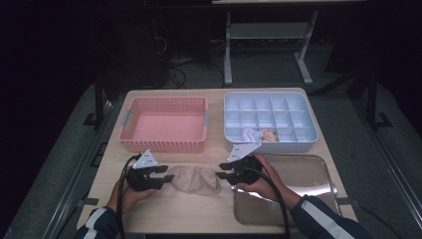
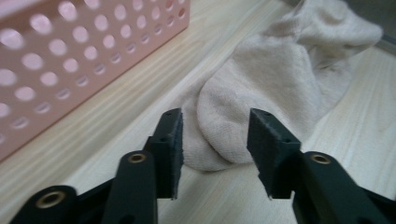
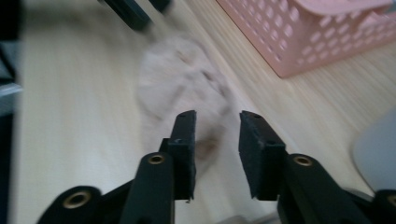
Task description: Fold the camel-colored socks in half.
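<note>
Table [image 1: 164,209]: pale wood, seen from above, dark floor around it.

Tray [image 1: 318,172]: shiny metal, at the near right of the table; the right hand rests over its left edge.

Basket [image 1: 164,124]: pink, perforated, at the far left. Its wall is also seen in the left gripper view [image 2: 70,60] and the right gripper view [image 3: 317,32].

Organiser [image 1: 271,122]: pale blue, divided into compartments, at the far right. Small bundled cloth items [image 1: 259,135] are lying in its near row; the exact compartments cannot be told.

Sock [image 1: 195,179]: beige, crumpled, lying on the table near the front, between the two grippers and just left of the tray.

Left gripper [image 1: 161,176]: held at the sock's left end. Jaws are parted; in its own view [image 2: 215,140] the rounded end of the sock [image 2: 261,88] sits between the pads, not pinched.

Right gripper [image 1: 222,170]: held at the sock's right end. Jaws are parted; in its own blurred view [image 3: 217,140] the sock [image 3: 182,79] lies just beyond and partly between the pads, ungripped.
</note>
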A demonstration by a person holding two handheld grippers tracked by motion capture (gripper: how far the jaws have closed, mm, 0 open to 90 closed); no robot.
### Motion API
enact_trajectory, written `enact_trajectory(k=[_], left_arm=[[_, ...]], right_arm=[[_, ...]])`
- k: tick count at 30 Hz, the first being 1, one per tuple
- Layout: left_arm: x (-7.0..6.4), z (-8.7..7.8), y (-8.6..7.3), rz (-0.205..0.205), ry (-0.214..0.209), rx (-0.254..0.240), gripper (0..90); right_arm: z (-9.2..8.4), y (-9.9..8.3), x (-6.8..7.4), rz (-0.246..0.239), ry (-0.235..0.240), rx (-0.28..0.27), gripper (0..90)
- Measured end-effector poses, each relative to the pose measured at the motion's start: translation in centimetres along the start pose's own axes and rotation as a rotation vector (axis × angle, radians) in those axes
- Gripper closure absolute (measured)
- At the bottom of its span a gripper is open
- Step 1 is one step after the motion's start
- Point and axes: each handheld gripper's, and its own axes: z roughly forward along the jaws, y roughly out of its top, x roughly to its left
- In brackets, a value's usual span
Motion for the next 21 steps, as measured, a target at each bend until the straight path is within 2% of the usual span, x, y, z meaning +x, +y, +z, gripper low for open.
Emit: enact_trajectory(k=[1, 2, 3, 4, 5, 6, 8, 9, 12, 14, 15, 16, 18, 21], left_arm=[[0.0, 0.0, 0.0, 0.0, 0.0, 0.0, 54.1], [-0.1, 0.5, 0.0, 0.0, 0.009, 0.017, 52.5], [-0.1, 0.8, 0.0, -0.005, 0.01, 0.024, 52.0], [-0.1, 1.2, 0.0, -0.006, 0.007, 0.036, 52.3], [-0.1, 1.2, 0.0, -0.006, 0.007, 0.036, 52.0], [-0.1, 1.5, 0.0, 0.004, 0.012, 0.044, 52.0], [-0.3, 2.1, -0.2, 0.008, 0.01, 0.07, 53.9], [-0.4, 2.4, -0.3, 0.017, 0.016, 0.09, 54.4], [-0.3, 2.5, -0.3, 0.004, 0.003, 0.08, 58.2], [-0.4, 2.4, -0.3, 0.012, -0.005, 0.082, 63.2], [-0.5, 2.4, -0.3, 0.016, -0.008, 0.085, 65.2], [-0.6, 2.4, -0.3, 0.014, -0.013, 0.084, 69.5], [-0.7, 2.2, -0.1, 0.036, -0.004, 0.083, 81.5], [-0.7, 1.8, 0.0, 0.046, -0.008, 0.075, 84.2]], right_arm=[[0.0, 0.0, 0.0, 0.0, 0.0, 0.0, 63.7], [-0.4, 0.0, 0.6, -0.049, 0.028, -0.011, 62.2], [-0.4, 0.0, 0.9, -0.055, 0.028, -0.014, 62.6], [-0.2, 0.0, 1.2, -0.083, 0.022, -0.006, 63.0], [-0.2, 0.0, 1.2, -0.083, 0.022, -0.006, 63.0], [0.2, 0.0, 1.7, -0.102, 0.027, 0.001, 63.7], [1.0, -0.1, 1.7, -0.102, 0.031, 0.023, 62.3], [1.6, -0.3, 1.7, -0.081, 0.032, 0.044, 60.7], [3.0, -1.0, 1.6, -0.08, 0.023, 0.088, 60.0], [4.2, -1.4, 1.5, -0.08, 0.015, 0.124, 61.6], [4.6, -1.6, 1.3, -0.096, 0.004, 0.137, 65.6], [4.8, -1.7, 1.3, -0.097, 0.001, 0.142, 73.2], [4.9, -1.9, 1.1, -0.086, 0.02, 0.143, 81.7], [4.0, -1.6, 1.0, -0.085, 0.019, 0.123, 82.6]])
